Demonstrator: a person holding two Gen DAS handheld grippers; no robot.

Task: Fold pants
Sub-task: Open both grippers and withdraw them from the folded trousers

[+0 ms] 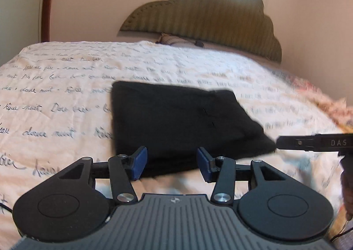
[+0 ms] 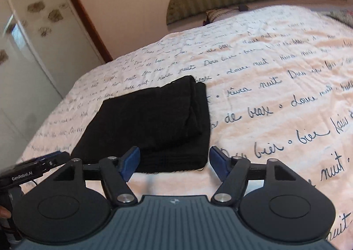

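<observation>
The black pants [image 1: 178, 122] lie folded into a compact, layered rectangle on the bed; they also show in the right wrist view [image 2: 152, 124]. My left gripper [image 1: 172, 162] is open and empty, just short of the near edge of the pants. My right gripper [image 2: 175, 162] is open and empty too, at the near right corner of the pants. The right gripper's tip shows at the right of the left wrist view [image 1: 286, 143], beside the pants' right corner. The left gripper shows at the lower left of the right wrist view [image 2: 53, 158].
The bed has a pale pink cover with handwritten script [image 1: 66, 86]. A green padded headboard [image 1: 209, 20] and a small pillow [image 1: 174, 40] stand at the far end. A wardrobe door [image 2: 33, 40] stands left of the bed.
</observation>
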